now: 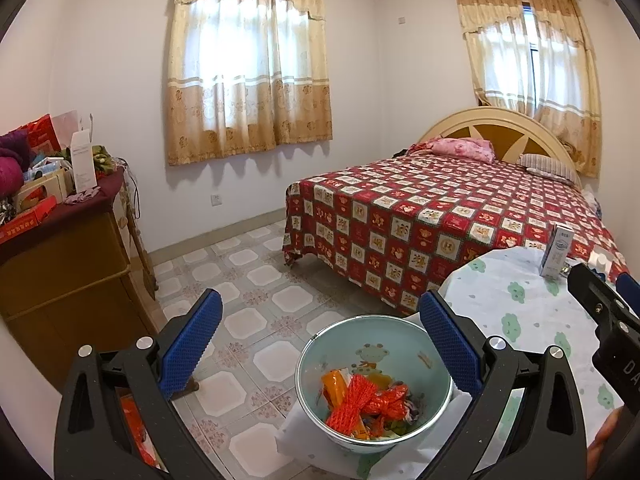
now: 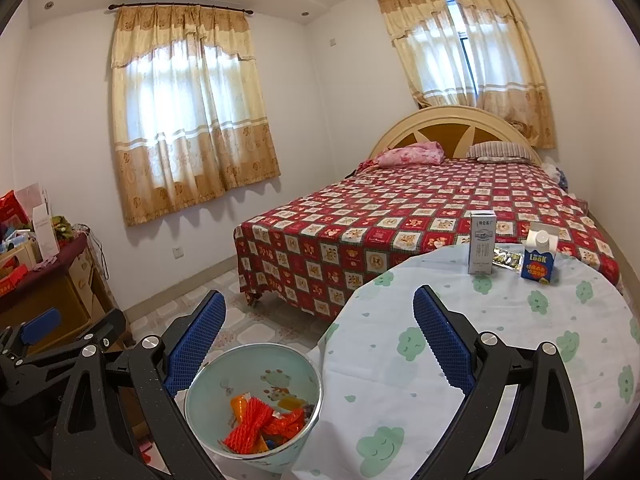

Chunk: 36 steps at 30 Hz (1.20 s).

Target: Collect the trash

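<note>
Right wrist view: right gripper (image 2: pixel 320 344) fingers spread wide, nothing between them, hovering over the near edge of the table (image 2: pixel 460 360). Trash left on the table sits at 1 o'clock from it, at the far edge: tall white milk carton (image 2: pixel 482 242) upright, blue carton (image 2: pixel 539 258) upright with white cap to its right, and a flat green wrapper (image 2: pixel 508 258) lying between them, seemingly touching both or nearly so.

Bin (image 2: pixel 254 400) is at 7 o'clock, just off the table edge, already holding orange mesh and wrappers. In the left wrist view the left gripper (image 1: pixel 320 344) is also wide open and empty, bin (image 1: pixel 374 384) showing between its fingers, but it looks to be above it rather than around it.

My read: next step is a pick from the far cluster with the right gripper. Suggestions:
- Take the milk carton first; it's the nearest and the tallest.
- Approach level, fingers straddling the narrow faces, grip mid-height so it doesn't tip.
- Squeeze lightly; if it is empty, it'll probably crush and slip.
- Watch the wrapper; dragging the carton could sweep it off the far edge.
- Wrapper last: flat on cloth, so expect to pinch an edge and risk bunching the tablecloth.
</note>
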Each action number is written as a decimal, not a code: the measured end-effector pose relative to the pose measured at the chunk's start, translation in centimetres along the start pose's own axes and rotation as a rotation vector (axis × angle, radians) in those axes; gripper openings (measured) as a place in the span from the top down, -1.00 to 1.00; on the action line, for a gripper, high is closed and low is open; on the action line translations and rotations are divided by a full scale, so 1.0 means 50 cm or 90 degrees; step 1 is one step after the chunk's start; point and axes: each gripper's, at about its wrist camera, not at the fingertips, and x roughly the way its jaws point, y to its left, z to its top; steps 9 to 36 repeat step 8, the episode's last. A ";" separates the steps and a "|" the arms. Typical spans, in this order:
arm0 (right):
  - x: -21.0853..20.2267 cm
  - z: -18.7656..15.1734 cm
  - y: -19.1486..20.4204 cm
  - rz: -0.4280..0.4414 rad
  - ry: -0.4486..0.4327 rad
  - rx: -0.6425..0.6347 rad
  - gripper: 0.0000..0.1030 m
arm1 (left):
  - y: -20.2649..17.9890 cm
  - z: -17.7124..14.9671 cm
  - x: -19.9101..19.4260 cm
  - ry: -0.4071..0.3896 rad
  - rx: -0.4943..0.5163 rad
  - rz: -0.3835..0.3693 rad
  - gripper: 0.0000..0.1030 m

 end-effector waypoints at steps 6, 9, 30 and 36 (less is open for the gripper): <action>0.007 -0.001 -0.013 -0.029 0.004 0.009 -0.84 | 0.002 -0.003 0.010 0.009 -0.004 0.012 -0.88; 0.015 -0.003 -0.027 -0.044 0.013 0.021 -0.84 | 0.003 -0.006 0.011 0.009 -0.006 0.012 -0.88; 0.015 -0.003 -0.027 -0.044 0.013 0.021 -0.84 | 0.003 -0.006 0.011 0.009 -0.006 0.012 -0.88; 0.015 -0.003 -0.027 -0.044 0.013 0.021 -0.84 | 0.003 -0.006 0.011 0.009 -0.006 0.012 -0.88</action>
